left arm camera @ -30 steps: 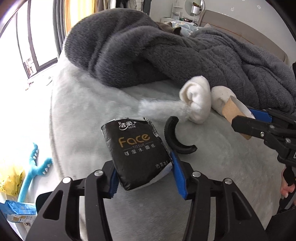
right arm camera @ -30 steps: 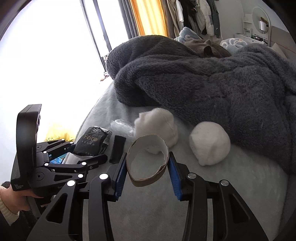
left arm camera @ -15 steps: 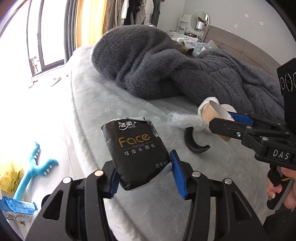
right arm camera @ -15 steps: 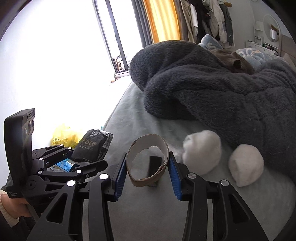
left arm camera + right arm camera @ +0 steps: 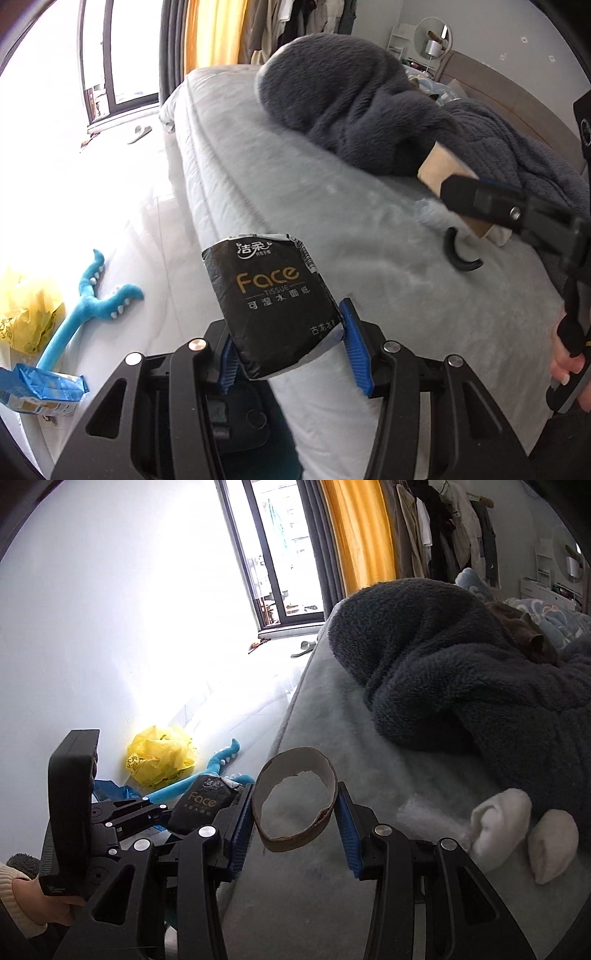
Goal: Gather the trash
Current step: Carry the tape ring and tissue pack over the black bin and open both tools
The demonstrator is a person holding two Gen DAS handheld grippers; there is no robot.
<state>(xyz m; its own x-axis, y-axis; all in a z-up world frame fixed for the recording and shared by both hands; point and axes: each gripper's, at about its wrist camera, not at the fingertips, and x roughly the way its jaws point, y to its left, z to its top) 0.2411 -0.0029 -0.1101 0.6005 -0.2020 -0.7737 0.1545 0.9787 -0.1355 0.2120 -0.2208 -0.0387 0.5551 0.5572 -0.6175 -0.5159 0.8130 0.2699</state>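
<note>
From the left wrist, the left gripper [image 5: 286,354] pinches a black tissue pack [image 5: 273,306] by its lower end, blue pads pressed on both sides, so the pack stands up clear of the fingers; this reads as a carry grip, firm enough for a soft, nearly empty wrapper. It hangs over the long edge of the bed [image 5: 332,206], where the mattress side drops to the pale floor. Below that edge lie a blue plush toy [image 5: 88,306], a yellow plastic bag [image 5: 22,310] and a blue packet [image 5: 40,391], so there is open floor to swing out over, the bag being a likely place for trash. Farther in on the bed a black curved piece [image 5: 460,254] lies loose, near the heaped grey blanket [image 5: 369,107]. From the right wrist, the right gripper [image 5: 295,812] is pressed onto a cardboard tube [image 5: 295,797], squeezing it slightly oval, open end toward the camera; a light pinch suits thin card. It sits over the same bed edge, close beside the other tool. Two white sock balls [image 5: 521,830] rest at the blanket's foot, apart from the tube. Room is freest toward the floor; the blanket bulk closes off the far side.
</note>
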